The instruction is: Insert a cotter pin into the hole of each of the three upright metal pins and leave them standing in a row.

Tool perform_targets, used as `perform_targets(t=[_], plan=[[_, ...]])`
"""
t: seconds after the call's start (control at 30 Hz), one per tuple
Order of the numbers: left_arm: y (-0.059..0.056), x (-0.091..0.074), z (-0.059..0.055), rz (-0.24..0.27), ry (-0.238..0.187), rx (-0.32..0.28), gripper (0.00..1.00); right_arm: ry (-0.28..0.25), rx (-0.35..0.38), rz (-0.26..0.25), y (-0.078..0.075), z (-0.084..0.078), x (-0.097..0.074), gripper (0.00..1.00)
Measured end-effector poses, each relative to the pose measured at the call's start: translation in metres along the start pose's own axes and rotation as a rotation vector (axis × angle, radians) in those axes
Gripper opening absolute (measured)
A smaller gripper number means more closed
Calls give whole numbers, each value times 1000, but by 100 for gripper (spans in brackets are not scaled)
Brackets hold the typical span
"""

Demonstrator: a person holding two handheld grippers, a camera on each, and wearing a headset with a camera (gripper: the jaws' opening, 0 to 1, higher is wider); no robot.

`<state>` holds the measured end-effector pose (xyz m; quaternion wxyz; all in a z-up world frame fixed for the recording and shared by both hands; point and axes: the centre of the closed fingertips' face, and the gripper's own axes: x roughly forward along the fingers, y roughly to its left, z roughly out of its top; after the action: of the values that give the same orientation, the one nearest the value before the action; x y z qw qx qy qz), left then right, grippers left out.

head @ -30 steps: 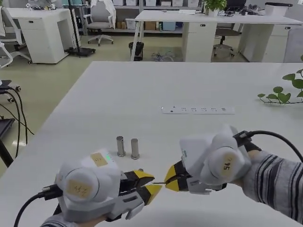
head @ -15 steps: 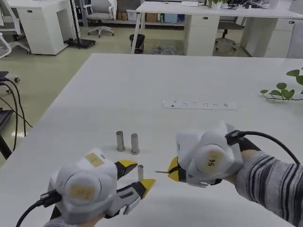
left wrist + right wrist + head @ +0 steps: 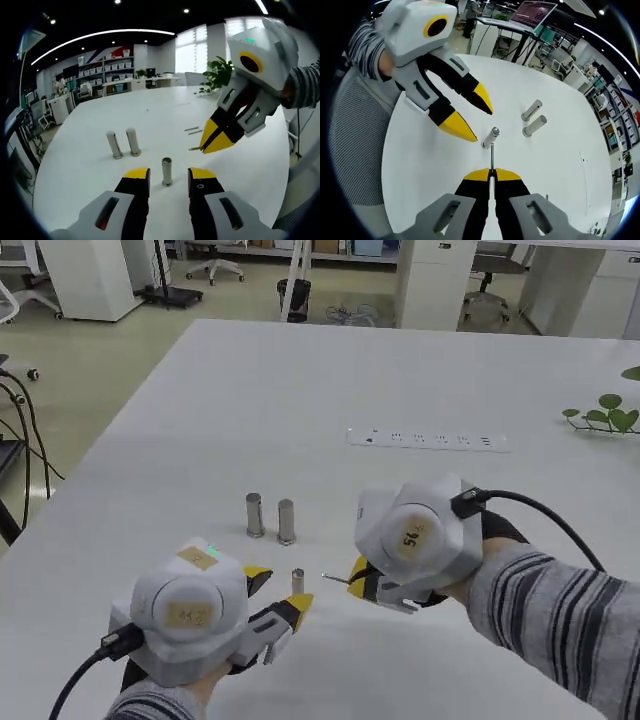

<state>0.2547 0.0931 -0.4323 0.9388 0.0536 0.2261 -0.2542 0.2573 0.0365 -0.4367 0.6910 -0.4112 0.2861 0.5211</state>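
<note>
Dull grey metal pins (image 3: 287, 522) stand on a smooth, matt tabletop (image 3: 300, 390).

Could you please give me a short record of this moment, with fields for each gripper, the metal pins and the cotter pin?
left gripper: open, jaws on either side of the near metal pin
near metal pin: upright on the table
right gripper: shut on a cotter pin
cotter pin: tip aimed at the near metal pin's top, not yet inserted
other two metal pins: upright, side by side, farther back
</note>
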Motion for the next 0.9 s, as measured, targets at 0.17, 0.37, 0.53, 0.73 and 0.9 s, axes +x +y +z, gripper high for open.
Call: perform_targets(t=[0.17, 0.37, 0.53, 0.73, 0.9], plan=[[3, 11, -10, 20, 29, -28, 25, 7, 31, 13, -1, -2, 11, 0], [3, 23, -17, 28, 55, -24, 23, 15, 52, 31, -1, -3, 21, 0], [5, 31, -19, 18, 70, -5, 20, 12, 62, 36, -2, -1, 25, 0], [6, 35, -22, 20, 79, 1, 15, 13, 65, 43, -2, 0, 28, 0], [4, 38, -23, 12, 83, -5, 13, 17, 60, 47, 0, 0, 31, 0]])
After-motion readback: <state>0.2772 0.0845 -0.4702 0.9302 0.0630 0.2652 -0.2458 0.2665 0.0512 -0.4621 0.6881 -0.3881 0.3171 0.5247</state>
